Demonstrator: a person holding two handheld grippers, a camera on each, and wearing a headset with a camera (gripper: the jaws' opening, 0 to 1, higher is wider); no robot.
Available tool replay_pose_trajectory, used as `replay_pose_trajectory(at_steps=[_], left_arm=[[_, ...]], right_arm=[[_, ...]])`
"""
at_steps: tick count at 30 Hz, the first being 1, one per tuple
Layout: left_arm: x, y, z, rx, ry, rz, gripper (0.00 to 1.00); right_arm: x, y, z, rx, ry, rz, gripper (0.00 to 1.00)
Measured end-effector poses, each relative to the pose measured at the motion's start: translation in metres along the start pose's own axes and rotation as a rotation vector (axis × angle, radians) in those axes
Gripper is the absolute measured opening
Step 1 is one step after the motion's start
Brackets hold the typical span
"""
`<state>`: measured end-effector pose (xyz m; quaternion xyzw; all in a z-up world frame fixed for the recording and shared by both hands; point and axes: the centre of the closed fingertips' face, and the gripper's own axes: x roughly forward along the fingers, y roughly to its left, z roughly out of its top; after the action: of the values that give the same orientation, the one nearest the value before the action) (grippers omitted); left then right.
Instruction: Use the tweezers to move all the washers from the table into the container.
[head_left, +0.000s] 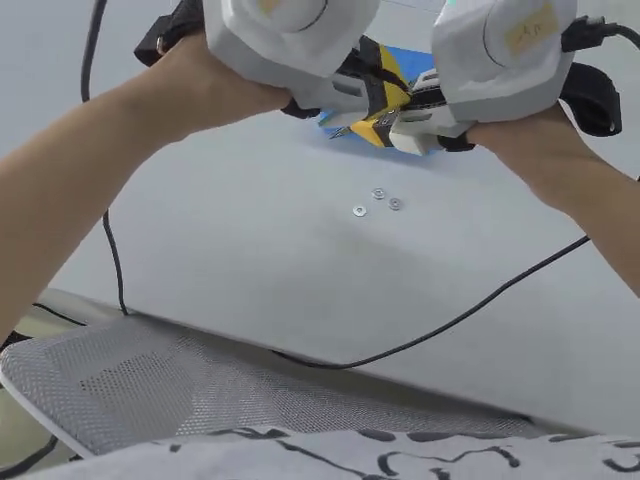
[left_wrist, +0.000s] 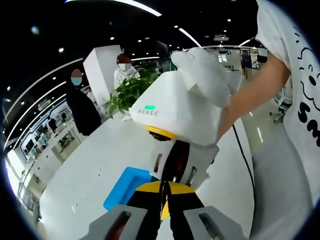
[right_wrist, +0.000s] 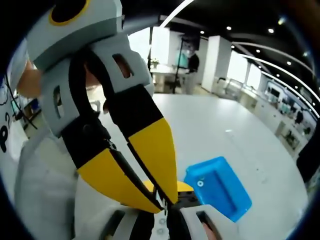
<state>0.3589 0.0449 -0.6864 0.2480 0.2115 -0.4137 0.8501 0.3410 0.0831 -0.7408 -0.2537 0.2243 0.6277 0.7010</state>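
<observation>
Three small washers (head_left: 378, 193) lie close together on the white table (head_left: 230, 230). Behind the grippers sits the blue container (head_left: 410, 58), also in the left gripper view (left_wrist: 125, 187) and in the right gripper view (right_wrist: 220, 187), where one washer (right_wrist: 200, 183) lies inside it. Both grippers are held up over the table, tip to tip. My left gripper (head_left: 392, 118) (left_wrist: 165, 192) is shut, and so is my right gripper (head_left: 405, 126) (right_wrist: 165, 215). A thin metal tweezers tip (head_left: 338, 132) sticks out to the left under the joined yellow-and-black jaws. How each jaw pair grips the tweezers is hidden.
A black cable (head_left: 450, 320) runs across the table's near right part, and another cable (head_left: 110, 250) hangs at the left. A grey mesh chair (head_left: 150, 390) lies below the table's front edge. In the background are people and a green plant (left_wrist: 130, 92).
</observation>
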Motion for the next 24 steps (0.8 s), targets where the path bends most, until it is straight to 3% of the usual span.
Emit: replay_pose_trajectory(at_steps=[4,7,9,14,18,24], left_arm=[[0.006,0.001,-0.004,0.037,0.013,-0.075,0.00],[0.006,-0.009,-0.005,0.095,0.032,-0.126,0.00],[0.011,-0.009,-0.009,0.131,0.045,-0.160,0.00],[0.012,-0.021,-0.010,0.174,0.060,-0.212,0.00],[0.009,-0.026,-0.008,0.182,0.059,-0.221,0.00],[0.000,-0.024,-0.012,0.163,0.052,-0.214,0.00]], right_arm=[[0.000,0.005,-0.002,-0.009,0.002,0.032,0.03],[0.000,0.011,-0.008,-0.033,0.016,0.058,0.03],[0.000,0.014,-0.011,-0.041,0.023,0.072,0.03],[-0.001,0.020,-0.021,-0.054,0.044,0.098,0.03],[-0.004,0.020,-0.029,-0.046,0.054,0.097,0.03],[-0.008,0.017,-0.040,-0.020,0.063,0.092,0.03]])
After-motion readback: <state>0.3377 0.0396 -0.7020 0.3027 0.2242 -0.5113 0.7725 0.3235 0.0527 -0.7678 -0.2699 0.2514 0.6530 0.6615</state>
